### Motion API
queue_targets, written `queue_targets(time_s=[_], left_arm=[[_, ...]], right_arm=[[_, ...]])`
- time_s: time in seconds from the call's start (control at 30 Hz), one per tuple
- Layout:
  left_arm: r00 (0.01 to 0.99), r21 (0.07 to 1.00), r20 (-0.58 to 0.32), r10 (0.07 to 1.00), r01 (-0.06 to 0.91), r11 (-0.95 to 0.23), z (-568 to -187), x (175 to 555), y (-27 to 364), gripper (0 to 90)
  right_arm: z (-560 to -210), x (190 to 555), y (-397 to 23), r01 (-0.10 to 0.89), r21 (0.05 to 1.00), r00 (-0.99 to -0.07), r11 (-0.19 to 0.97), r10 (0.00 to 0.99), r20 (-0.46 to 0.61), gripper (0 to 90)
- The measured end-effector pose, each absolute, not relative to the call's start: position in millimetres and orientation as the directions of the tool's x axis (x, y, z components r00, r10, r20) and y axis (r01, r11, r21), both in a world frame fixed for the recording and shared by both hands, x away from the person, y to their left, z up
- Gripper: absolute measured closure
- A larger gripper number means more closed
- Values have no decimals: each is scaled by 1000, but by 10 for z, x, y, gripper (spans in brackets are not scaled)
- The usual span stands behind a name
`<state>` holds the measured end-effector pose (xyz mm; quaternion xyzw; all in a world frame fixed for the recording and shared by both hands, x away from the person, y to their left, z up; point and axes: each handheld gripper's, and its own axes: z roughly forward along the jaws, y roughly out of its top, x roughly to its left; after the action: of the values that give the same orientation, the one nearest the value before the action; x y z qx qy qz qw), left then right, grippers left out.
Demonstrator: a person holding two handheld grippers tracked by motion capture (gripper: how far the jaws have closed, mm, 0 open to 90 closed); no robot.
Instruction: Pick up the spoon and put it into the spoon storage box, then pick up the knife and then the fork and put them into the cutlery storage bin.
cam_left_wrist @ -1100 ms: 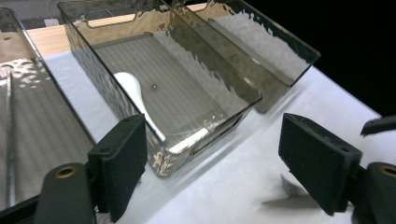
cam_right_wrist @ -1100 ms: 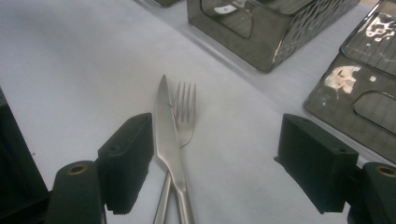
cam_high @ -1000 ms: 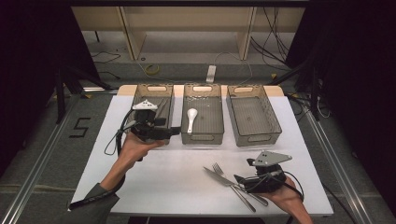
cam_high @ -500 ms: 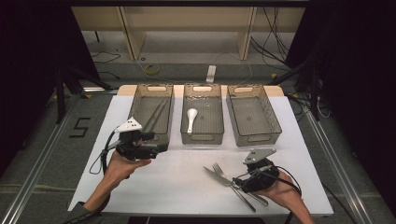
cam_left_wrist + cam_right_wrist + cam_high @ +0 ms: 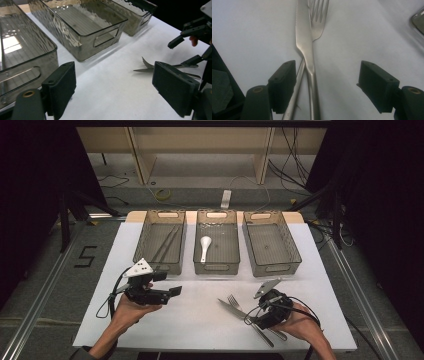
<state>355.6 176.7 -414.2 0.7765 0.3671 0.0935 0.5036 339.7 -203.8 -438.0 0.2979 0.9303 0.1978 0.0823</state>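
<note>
The right gripper (image 5: 327,85), jaws open, straddles the crossed handles of a stiff, slippery steel knife (image 5: 305,45) and fork (image 5: 318,17); grip one handle mid-length. The left gripper (image 5: 125,85) hovers open.

**Laboratory recording station for manipulation trials**

A white table (image 5: 200,320) stands at frame centre on a grey floor, flanked by dark curtains at the left and right edges. Aluminium rails (image 5: 40,295) run along the floor on both sides. Loose cables (image 5: 295,150) lie at upper right, a power strip (image 5: 226,199) at upper centre. A floor mark "5" (image 5: 86,256) at centre left numbers the station. Light wooden shelving (image 5: 200,140) spans the top.
</note>
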Motion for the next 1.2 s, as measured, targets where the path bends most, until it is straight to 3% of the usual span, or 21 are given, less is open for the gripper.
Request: queue_targets(time_s=[0.2, 1.2], left_arm=[[725, 863, -168, 668, 435, -255, -4157, 3513, 1740, 165], [727, 869, -174, 664, 431, -245, -4162, 3468, 1741, 161]], right_arm=[[-4423, 3413, -1996, 535, 362, -813, 763, 582, -24, 330], [-4514, 3434, -1965, 553, 268, -818, 789, 576, -7, 520]])
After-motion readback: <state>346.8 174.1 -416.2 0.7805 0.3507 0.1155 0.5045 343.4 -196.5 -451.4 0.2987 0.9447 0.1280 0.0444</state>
